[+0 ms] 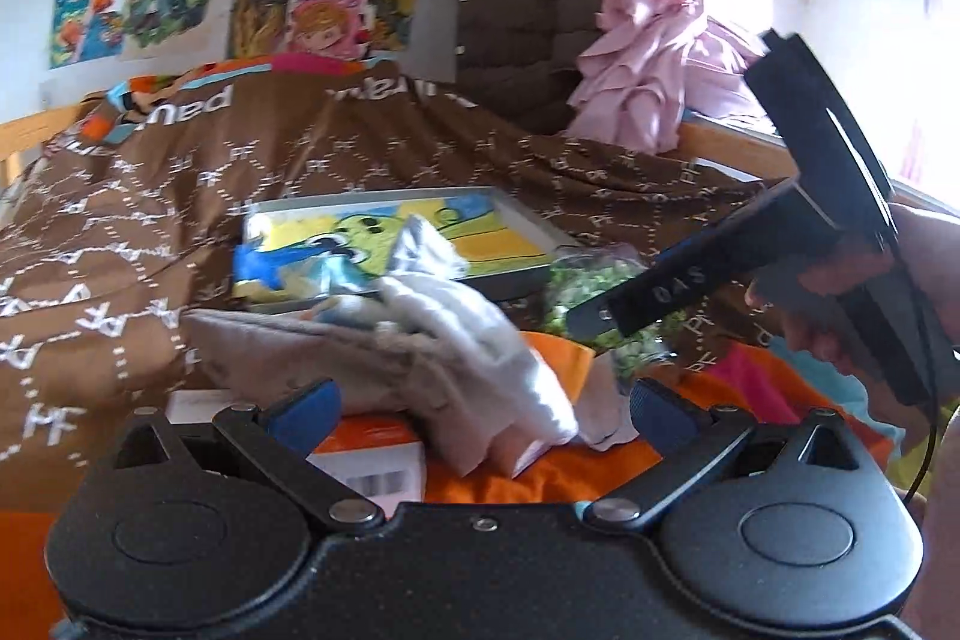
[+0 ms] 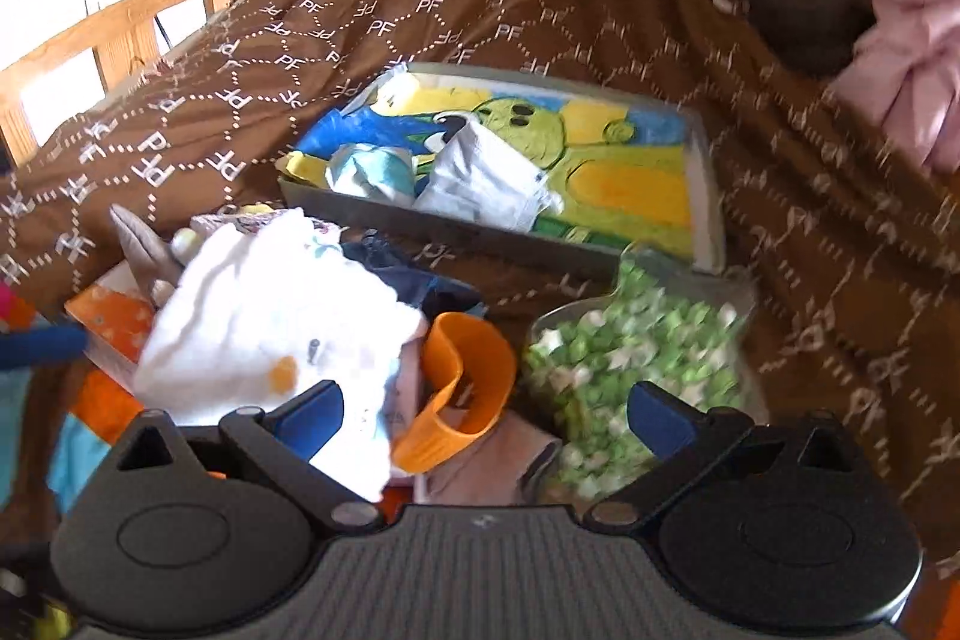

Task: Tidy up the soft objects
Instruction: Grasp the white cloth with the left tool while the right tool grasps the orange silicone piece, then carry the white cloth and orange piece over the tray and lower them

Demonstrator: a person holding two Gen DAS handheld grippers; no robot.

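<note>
A heap of soft white and grey clothes (image 1: 432, 334) lies on the bed in front of my left gripper (image 1: 483, 415), which is open just short of the heap's near edge. The right wrist view shows the same heap as a white garment (image 2: 270, 316) ahead and left of my right gripper (image 2: 486, 415), also open and holding nothing. A grey tray (image 2: 456, 232) with a cartoon picture holds a folded white cloth (image 2: 486, 184) and a pale blue bundle (image 2: 372, 172). The other gripper (image 1: 600, 316), held by a hand, reaches in from the right in the left wrist view.
A clear bag of green and white pieces (image 2: 636, 364) sits right of the heap. An orange cup (image 2: 462, 388) lies on its side by the garment. A brown patterned duvet (image 1: 150, 196) covers the bed. Pink fabric (image 1: 648, 82) and a brown jacket (image 1: 528, 4) lie behind. Wooden rail (image 2: 120, 16) at left.
</note>
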